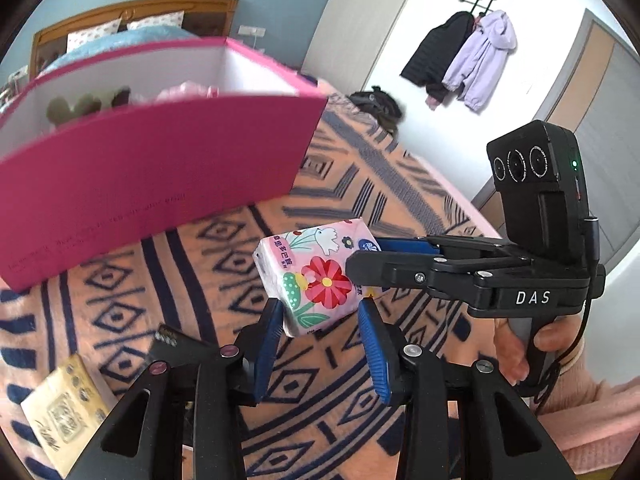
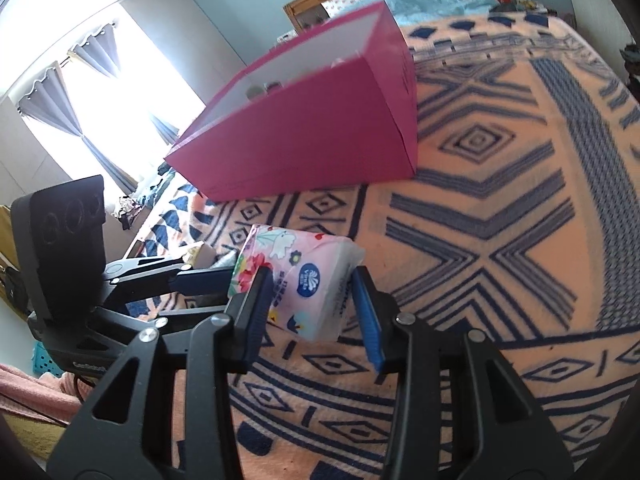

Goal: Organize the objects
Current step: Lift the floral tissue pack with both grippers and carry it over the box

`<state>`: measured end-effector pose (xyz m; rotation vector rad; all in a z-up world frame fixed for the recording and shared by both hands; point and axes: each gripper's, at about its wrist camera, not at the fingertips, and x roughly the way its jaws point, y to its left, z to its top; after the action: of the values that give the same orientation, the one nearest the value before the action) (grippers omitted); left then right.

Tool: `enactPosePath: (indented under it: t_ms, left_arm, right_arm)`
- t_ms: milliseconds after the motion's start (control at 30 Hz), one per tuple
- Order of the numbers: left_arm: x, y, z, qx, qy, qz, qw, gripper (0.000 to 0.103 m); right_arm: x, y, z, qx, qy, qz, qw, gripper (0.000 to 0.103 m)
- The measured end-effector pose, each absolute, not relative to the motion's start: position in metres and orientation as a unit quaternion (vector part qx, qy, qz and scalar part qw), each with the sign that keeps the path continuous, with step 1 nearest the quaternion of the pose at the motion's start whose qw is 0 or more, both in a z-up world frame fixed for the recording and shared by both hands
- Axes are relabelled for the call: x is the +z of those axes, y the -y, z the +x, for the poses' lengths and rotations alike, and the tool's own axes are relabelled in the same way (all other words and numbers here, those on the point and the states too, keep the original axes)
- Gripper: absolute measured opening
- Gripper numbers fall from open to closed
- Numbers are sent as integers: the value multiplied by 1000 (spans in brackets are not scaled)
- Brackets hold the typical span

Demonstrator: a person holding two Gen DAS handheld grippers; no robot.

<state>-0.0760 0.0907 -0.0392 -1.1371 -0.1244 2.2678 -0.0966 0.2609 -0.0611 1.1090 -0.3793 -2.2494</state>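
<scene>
Two tongs at the tissue pack (image 1: 316,276): right tongs (image 2: 312,308) look clamped on it, left tongs (image 1: 322,336) cannot tell. Next, I'd judge: lift it into pink box (image 1: 152,176).

Between our jaws we see the tissue pack (image 2: 304,280) in glossy, smooth plastic film printed with flowers. Our ribbed blue pads (image 1: 372,348) look rubbery on matt black plastic arms with shiny metal screws. Ahead of the jaws, the pink box (image 1: 160,168) is matt cardboard, white inside. Beneath, the blanket (image 2: 500,208) is fuzzy woven cloth.
</scene>
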Motion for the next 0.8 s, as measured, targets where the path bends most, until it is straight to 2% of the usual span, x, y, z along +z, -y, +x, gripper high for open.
enactPosePath:
  t_ms: [367,800]
  left_arm:
    - [2,-85,-88,878,44,-378,291,39]
    - [31,-74,-116,893,44,-351,278,39]
  right_arm:
    - [-7,-254,-100,-873,108,360,310,44]
    - [26,-249,-129,-885,96,324,321,44]
